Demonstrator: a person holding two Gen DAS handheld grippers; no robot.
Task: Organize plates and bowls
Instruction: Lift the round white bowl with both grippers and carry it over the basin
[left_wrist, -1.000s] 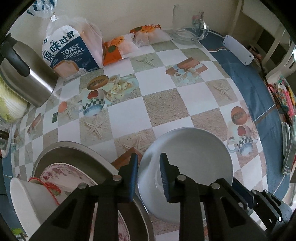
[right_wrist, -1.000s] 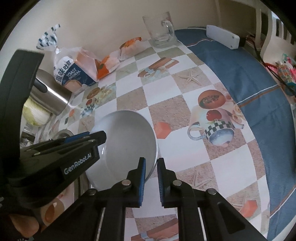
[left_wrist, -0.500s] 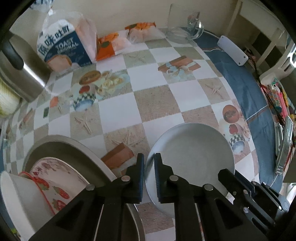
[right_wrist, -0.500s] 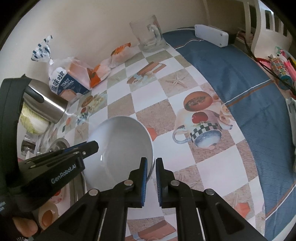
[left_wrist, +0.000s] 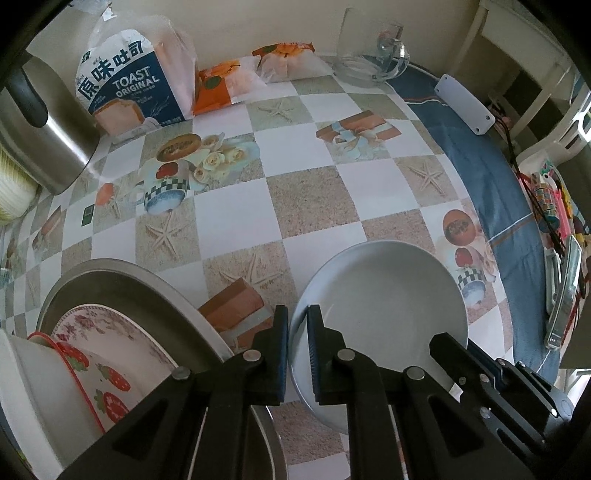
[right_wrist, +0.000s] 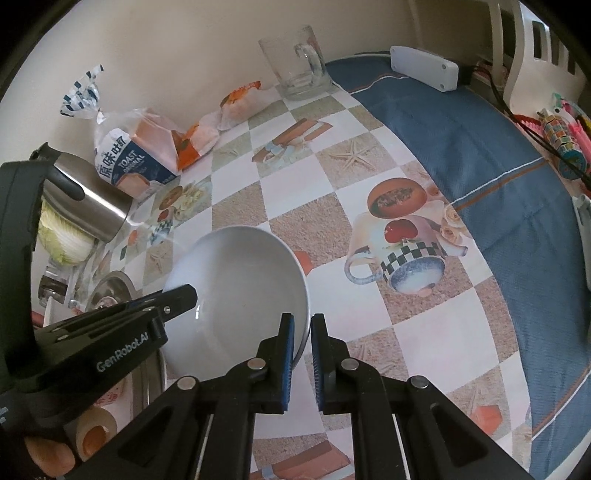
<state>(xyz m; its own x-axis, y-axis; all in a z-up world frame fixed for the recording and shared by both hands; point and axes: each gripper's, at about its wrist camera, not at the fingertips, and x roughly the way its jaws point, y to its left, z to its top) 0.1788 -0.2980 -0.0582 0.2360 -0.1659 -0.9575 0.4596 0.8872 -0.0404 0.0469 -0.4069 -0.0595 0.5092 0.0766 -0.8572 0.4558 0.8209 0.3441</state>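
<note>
1. White plate (left_wrist: 380, 295) = landmark. Both grippers clamp its rim: left gripper (left_wrist: 297, 325) on the near-left edge, right gripper (right_wrist: 303, 332) on the near-right edge. Plate sits over the desk (left_wrist: 236, 221), tilted; can't tell if its far edge touches.
2. Each gripper points steeply down, from the near side of the plate. In the right wrist view the left gripper's tip (right_wrist: 181, 299) lies over the plate's left side, w/ a fingertip of the person's hand (right_wrist: 48, 454) at bottom left.
3. Left of plate, left wrist view only: metal basin (left_wrist: 122, 280) holding 1 floral plate (left_wrist: 99, 325) and 1 strawberry bowl (left_wrist: 62, 387). Right view shows just the basin's edge.
4. Further left: 1 steel kettle (left_wrist: 44, 125); cabbage (right_wrist: 62, 236) behind it, clear in right view only.
5. Beyond plate, by the wall: 1 toast bag (left_wrist: 129, 85), 2 orange snack packs (left_wrist: 225, 85), 1 glass mug (right_wrist: 295, 62).
6. Far right of plate: 1 white power strip (right_wrist: 424, 66) on the blue cloth.
</note>
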